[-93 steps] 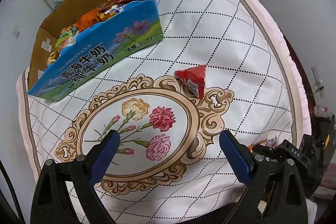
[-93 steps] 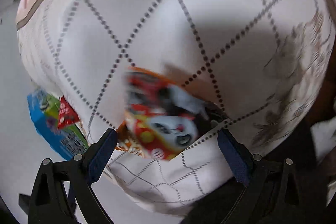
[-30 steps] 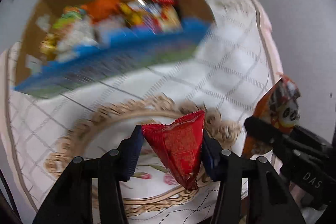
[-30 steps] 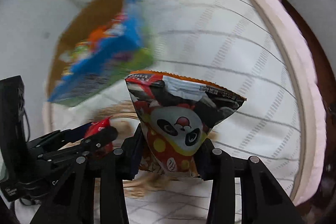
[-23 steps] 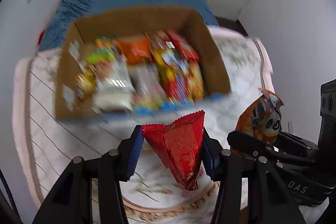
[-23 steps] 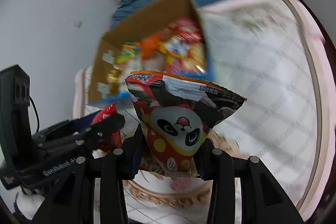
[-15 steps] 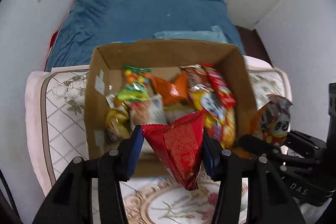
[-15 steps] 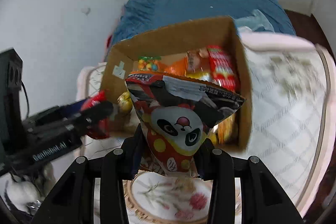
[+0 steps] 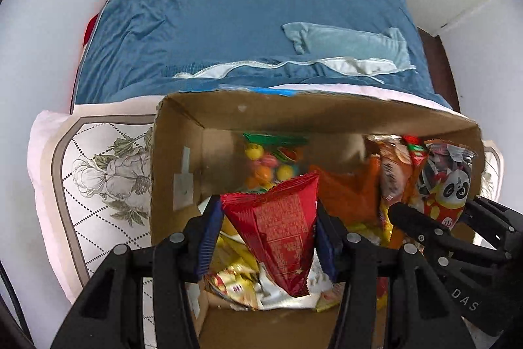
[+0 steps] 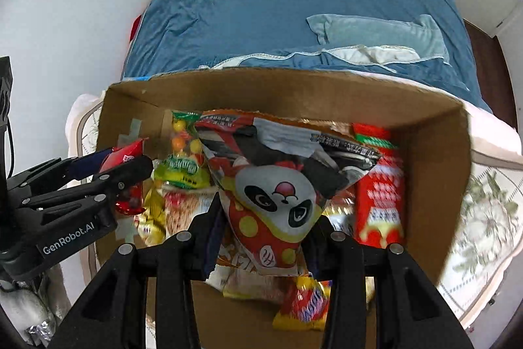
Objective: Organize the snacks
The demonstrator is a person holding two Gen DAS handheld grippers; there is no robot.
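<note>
Cardboard box [image 9: 176, 159] — two gripped packets [image 9: 278, 228].

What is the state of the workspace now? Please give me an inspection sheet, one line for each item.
Surface: quilted floral cover on a bed; a cardboard box stands on it.
Job's things: red packet in the left gripper; panda bag in the right gripper; both hang over the open box.
Clutter: box already holds many snacks, among them a candy bag and a red pack.
Grippers: both point down, jaws shut on their packets, side by side and apart.
Cables: a dark cable at the left edge of the right view.
Surroundings: blue sheet, light blue pillow, white walls.
</note>
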